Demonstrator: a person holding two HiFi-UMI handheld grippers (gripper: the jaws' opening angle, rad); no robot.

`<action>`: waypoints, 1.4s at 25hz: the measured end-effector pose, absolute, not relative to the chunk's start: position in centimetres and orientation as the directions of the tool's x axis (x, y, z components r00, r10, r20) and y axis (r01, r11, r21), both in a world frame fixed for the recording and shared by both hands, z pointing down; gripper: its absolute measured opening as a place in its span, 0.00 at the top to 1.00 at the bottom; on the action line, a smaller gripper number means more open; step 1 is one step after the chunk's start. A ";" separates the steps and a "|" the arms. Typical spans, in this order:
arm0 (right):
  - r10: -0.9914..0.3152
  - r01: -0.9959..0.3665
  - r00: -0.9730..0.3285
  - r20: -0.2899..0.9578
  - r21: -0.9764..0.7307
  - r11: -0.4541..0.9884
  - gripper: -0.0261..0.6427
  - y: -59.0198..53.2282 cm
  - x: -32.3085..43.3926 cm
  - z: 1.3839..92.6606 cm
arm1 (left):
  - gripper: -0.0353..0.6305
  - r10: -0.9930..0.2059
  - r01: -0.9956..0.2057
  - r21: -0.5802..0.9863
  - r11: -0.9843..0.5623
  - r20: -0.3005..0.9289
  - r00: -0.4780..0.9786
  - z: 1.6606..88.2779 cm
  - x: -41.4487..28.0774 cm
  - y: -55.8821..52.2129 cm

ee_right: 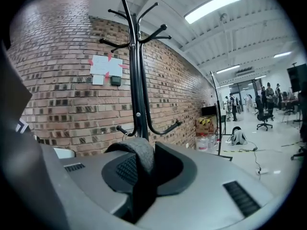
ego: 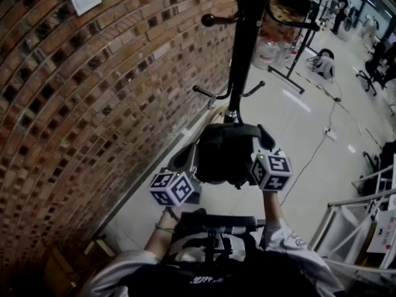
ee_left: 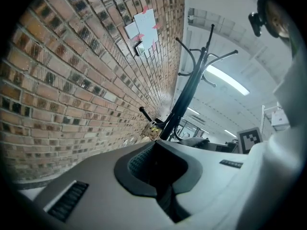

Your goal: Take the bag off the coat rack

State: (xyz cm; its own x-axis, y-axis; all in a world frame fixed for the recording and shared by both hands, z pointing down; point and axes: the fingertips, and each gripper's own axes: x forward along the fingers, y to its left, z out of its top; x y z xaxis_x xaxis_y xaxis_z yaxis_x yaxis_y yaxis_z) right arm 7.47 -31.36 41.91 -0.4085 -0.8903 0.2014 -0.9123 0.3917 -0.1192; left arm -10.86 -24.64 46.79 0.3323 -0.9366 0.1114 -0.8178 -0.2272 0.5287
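A black bag [ego: 226, 153] hangs in the air between my two grippers, just in front of the black coat rack [ego: 244, 48] and off its hooks. My right gripper [ego: 264, 147] holds the bag's right side. In the right gripper view, that gripper [ee_right: 144, 169] is shut on a grey-black strap [ee_right: 142, 157] that arches up between its jaws. My left gripper [ego: 187, 164] sits at the bag's left side, where a dark strap loop runs into it. In the left gripper view, black material fills the narrow gap of that gripper [ee_left: 160, 176]. The rack [ee_right: 136, 80] stands upright behind.
A brick wall [ego: 93, 104] runs close along the left, with papers [ee_right: 106, 67] pinned to it. A black floor stand [ego: 297, 54] and water bottles [ego: 267, 49] sit behind the rack. Metal steps [ego: 352, 228] are at the right. People stand far down the hall.
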 end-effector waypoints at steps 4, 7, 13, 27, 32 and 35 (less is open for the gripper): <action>-0.888 -0.909 -0.415 0.198 -0.127 0.397 0.88 -28.8 7.4 41.7 | 0.93 -0.937 -0.808 0.547 -0.219 0.112 0.330 47.1 -11.2 -24.7; -0.892 -0.919 -0.392 0.227 -0.152 0.365 0.88 -27.5 8.4 43.2 | 0.93 -0.935 -0.802 0.554 -0.223 0.110 0.336 47.1 -10.9 -24.8; -0.876 -0.922 -0.381 0.296 -0.190 0.337 0.88 -25.3 9.1 47.0 | 0.93 -0.927 -0.803 0.548 -0.235 0.122 0.355 47.6 -9.9 -24.5; -0.820 -0.889 -0.456 0.346 -0.217 0.403 0.88 -22.5 7.0 50.1 | 0.93 -0.928 -0.816 0.530 -0.232 0.129 0.348 47.6 -9.7 -23.5; -0.817 -0.888 -0.460 0.348 -0.198 0.415 0.88 -22.8 6.6 50.1 | 0.93 -0.934 -0.822 0.524 -0.223 0.128 0.334 47.6 -10.1 -23.4; -0.821 -0.892 -0.452 0.348 -0.188 0.412 0.88 -23.1 6.7 50.0 | 0.93 -0.937 -0.825 0.523 -0.215 0.128 0.325 47.5 -10.4 -23.3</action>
State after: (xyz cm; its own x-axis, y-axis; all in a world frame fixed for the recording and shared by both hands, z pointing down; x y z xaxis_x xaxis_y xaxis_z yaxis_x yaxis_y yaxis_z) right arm 6.73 -23.10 50.01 -0.4522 -0.8212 0.3481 -0.8919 0.4115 -0.1877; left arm -10.43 -23.31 47.53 0.3250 -0.9370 0.1278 -0.8249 -0.2148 0.5228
